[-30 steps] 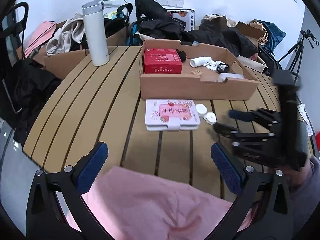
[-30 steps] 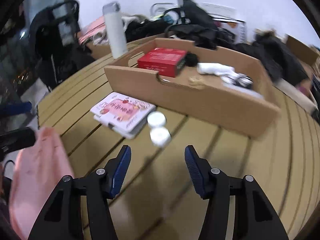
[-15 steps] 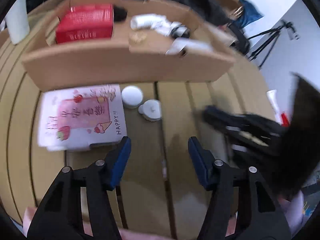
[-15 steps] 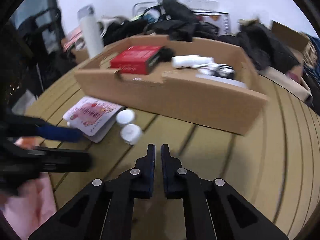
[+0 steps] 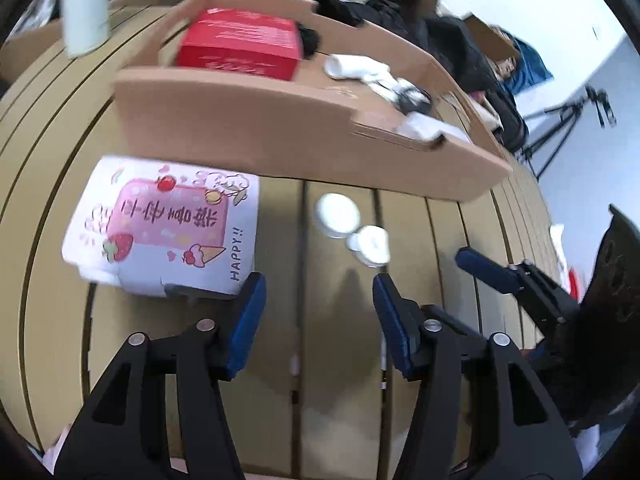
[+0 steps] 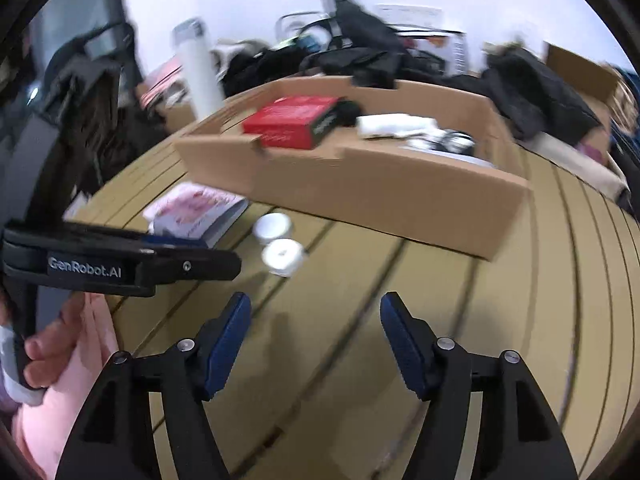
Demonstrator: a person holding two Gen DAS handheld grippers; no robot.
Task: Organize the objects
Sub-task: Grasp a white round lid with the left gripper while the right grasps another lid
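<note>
Two small white round jars (image 5: 338, 214) (image 5: 372, 244) sit side by side on the slatted wooden table (image 5: 340, 380), just in front of a cardboard tray (image 5: 280, 136). A white and pink printed box (image 5: 160, 224) lies to their left. My left gripper (image 5: 318, 300) hovers open just short of the jars, nothing between its fingers. My right gripper (image 6: 316, 320) is also near the jars (image 6: 282, 256); its jaws are opening and hold nothing. The left gripper (image 6: 160, 256) shows side-on in the right wrist view, held by a hand (image 6: 44, 344).
The tray holds a red box (image 5: 240, 44), a white bottle (image 5: 352, 66) and small dark items. A white flask (image 5: 86, 4) stands at the table's far left. Pink cloth (image 6: 80, 360) lies at the near edge. Bags, clothes and a tripod (image 5: 560, 120) crowd the space behind.
My left gripper came forward and down from over the pink cloth to the jars, its jaws narrowing. My right gripper shut fully, then opened wide again, staying nearly in place.
</note>
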